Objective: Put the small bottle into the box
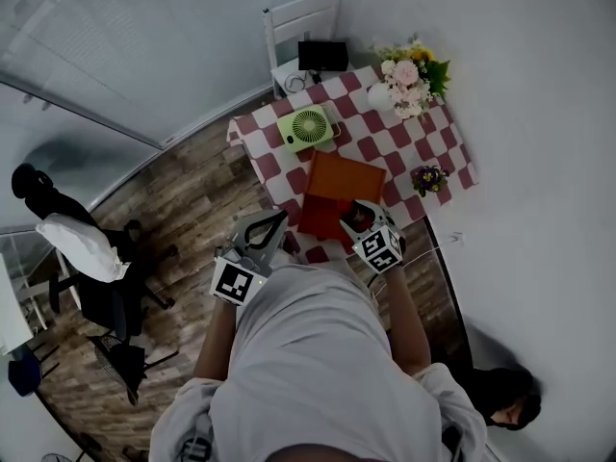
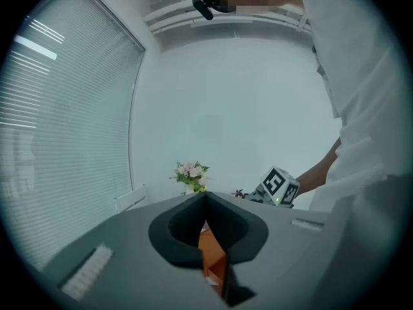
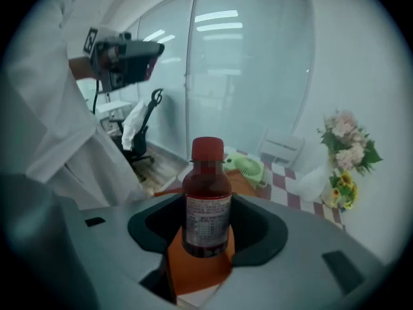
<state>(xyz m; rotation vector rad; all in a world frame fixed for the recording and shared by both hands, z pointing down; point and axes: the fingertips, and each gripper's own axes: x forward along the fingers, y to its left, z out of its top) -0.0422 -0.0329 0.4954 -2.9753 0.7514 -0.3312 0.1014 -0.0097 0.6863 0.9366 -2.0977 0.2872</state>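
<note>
The small bottle (image 3: 208,179) is dark brown with a red cap and a white label. It stands upright between the jaws of my right gripper (image 3: 206,206), which is shut on its lower body. In the head view that gripper (image 1: 360,218) hovers over the near right corner of the open orange box (image 1: 332,198) on the checkered table. The box's orange wall (image 3: 199,270) lies directly under the bottle. My left gripper (image 1: 276,221) is held at the box's near left side, its jaws closed to a thin slit with nothing held. Through that slit shows the orange box (image 2: 213,256).
On the red-and-white checkered tablecloth (image 1: 380,142) stand a green fan (image 1: 306,127), a vase of flowers (image 1: 412,77) and a small flower pot (image 1: 428,178). A white chair (image 1: 300,25) stands beyond the table. An office chair (image 1: 91,258) is on the wooden floor at left.
</note>
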